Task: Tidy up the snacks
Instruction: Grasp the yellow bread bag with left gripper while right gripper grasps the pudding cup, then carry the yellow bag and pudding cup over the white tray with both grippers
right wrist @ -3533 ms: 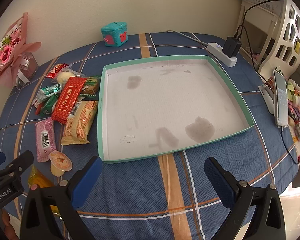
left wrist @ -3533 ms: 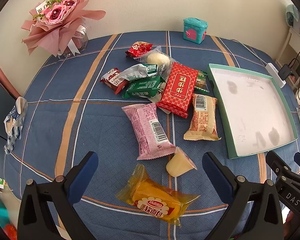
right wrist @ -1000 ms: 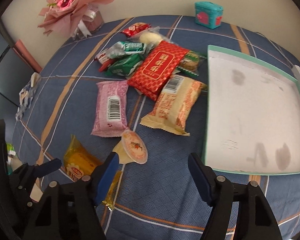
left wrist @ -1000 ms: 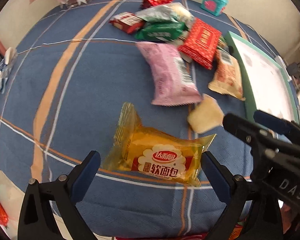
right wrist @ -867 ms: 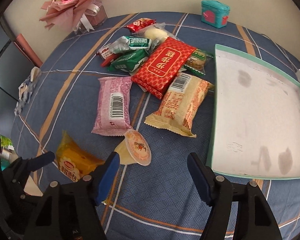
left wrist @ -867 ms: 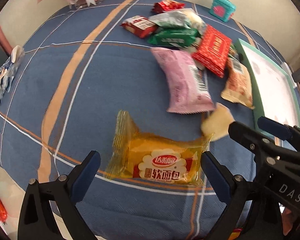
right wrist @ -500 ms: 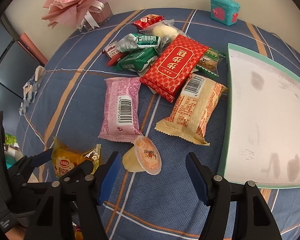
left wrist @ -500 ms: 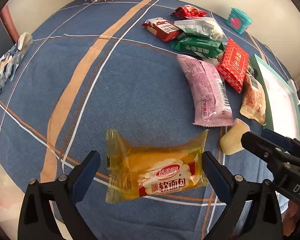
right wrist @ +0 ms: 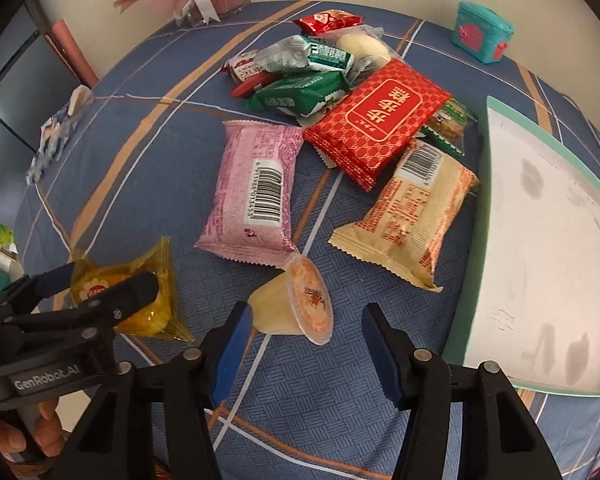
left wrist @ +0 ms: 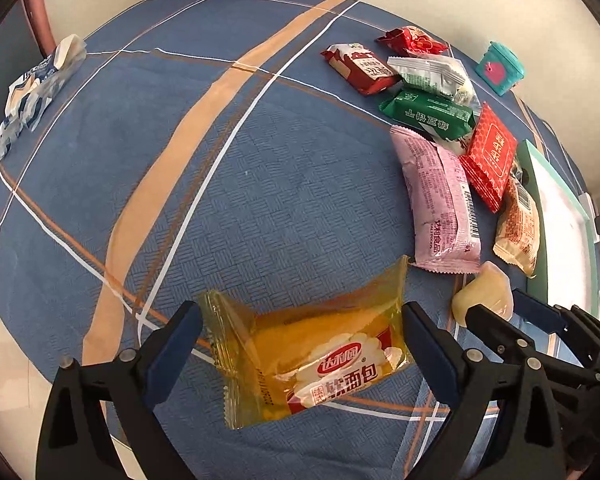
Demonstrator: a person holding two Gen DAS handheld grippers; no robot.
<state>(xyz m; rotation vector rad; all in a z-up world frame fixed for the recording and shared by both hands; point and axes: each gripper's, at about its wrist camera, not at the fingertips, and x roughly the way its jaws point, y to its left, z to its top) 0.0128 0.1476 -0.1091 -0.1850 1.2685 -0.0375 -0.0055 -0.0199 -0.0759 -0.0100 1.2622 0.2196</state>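
left tongs [left wrist: 300,340] spread wide, straddling the yellow transparent soft-bread packet [left wrist: 316,354]; pads beside its ends, contact unclear, not clamped. right tongs [right wrist: 304,350] released, the small pudding cup with orange foil lid [right wrist: 296,304] lying on its side between the fingertips. relative to that cup: bread packet to its left, pink barcode snack pack [right wrist: 256,188] just behind, cream-orange packet [right wrist: 412,208] behind-right, green-rimmed white tray [right wrist: 480,216] to the right. all on the blue plaid desk [left wrist: 260,184].
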